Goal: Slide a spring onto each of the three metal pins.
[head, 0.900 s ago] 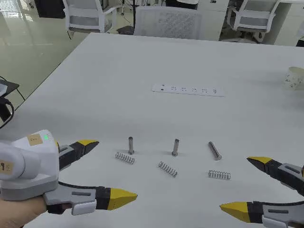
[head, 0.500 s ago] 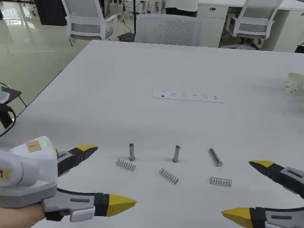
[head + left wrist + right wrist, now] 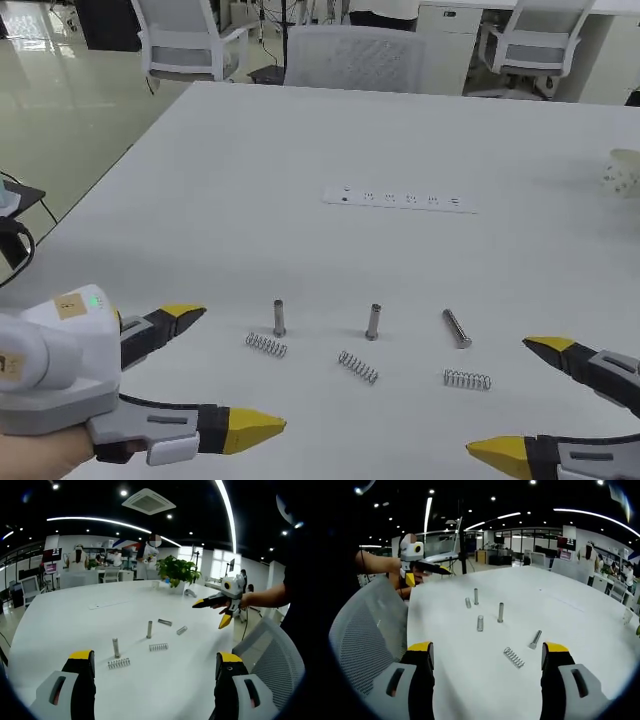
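Note:
Two metal pins stand upright on the white table (image 3: 300,150): a left pin (image 3: 279,318) (image 3: 116,647) (image 3: 476,596) and a middle pin (image 3: 373,322) (image 3: 149,629) (image 3: 500,612). The third pin (image 3: 456,328) (image 3: 165,622) (image 3: 535,639) lies flat at the right. One spring lies just in front of each: the left spring (image 3: 266,345), the middle spring (image 3: 357,367), the right spring (image 3: 467,380). My left gripper (image 3: 228,370) (image 3: 155,656) hovers open left of the row, holding nothing. At the right, my right gripper (image 3: 508,397) (image 3: 487,647) also stands open, with nothing between its jaws.
A white power strip (image 3: 400,199) lies across the table's middle, well behind the pins. A crumpled paper cup (image 3: 620,172) sits at the far right edge. Office chairs (image 3: 355,55) stand along the far side. The table's left edge drops to the floor.
The head camera has tilted a little, so the pins and springs sit lower in view. Both grippers stay open near the front edge; nothing on the table has moved.

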A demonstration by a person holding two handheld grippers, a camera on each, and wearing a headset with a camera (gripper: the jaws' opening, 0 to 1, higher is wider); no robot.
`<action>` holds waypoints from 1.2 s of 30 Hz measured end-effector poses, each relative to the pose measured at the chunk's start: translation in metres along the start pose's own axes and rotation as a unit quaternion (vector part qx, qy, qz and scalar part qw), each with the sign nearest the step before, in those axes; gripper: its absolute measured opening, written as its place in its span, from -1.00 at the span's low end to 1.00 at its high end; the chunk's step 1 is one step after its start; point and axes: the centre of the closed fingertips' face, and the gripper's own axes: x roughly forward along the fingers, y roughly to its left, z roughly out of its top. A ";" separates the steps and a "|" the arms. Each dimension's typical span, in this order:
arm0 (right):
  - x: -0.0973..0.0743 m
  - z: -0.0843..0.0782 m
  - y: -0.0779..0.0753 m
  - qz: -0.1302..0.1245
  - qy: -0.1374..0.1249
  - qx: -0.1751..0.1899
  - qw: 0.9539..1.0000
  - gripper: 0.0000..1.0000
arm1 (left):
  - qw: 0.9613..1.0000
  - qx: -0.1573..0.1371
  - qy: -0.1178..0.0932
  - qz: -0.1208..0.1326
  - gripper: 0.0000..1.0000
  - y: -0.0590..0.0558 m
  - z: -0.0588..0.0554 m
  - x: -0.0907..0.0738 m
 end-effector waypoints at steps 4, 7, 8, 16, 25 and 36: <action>0.001 -0.001 -0.001 0.001 0.003 0.000 1.000 0.79 | 1.000 -0.001 0.001 -0.001 0.96 0.000 0.000 0.001; 0.002 0.000 -0.001 0.002 0.004 -0.002 1.000 0.79 | 1.000 0.002 0.005 -0.002 0.96 0.000 -0.002 0.003; 0.003 0.000 -0.001 0.002 0.004 -0.002 1.000 0.79 | 1.000 0.002 0.005 -0.003 0.96 0.000 -0.003 0.003; 0.005 -0.001 0.000 0.005 0.008 -0.005 1.000 0.79 | 1.000 0.000 0.001 -0.003 0.96 0.001 -0.003 0.003; 0.004 -0.001 -0.001 0.004 0.007 -0.005 1.000 0.79 | 1.000 -0.001 0.004 -0.006 0.96 0.002 -0.004 0.007; 0.000 0.000 -0.004 0.000 0.006 -0.007 1.000 0.78 | 1.000 0.009 0.003 -0.012 0.96 0.000 0.001 0.015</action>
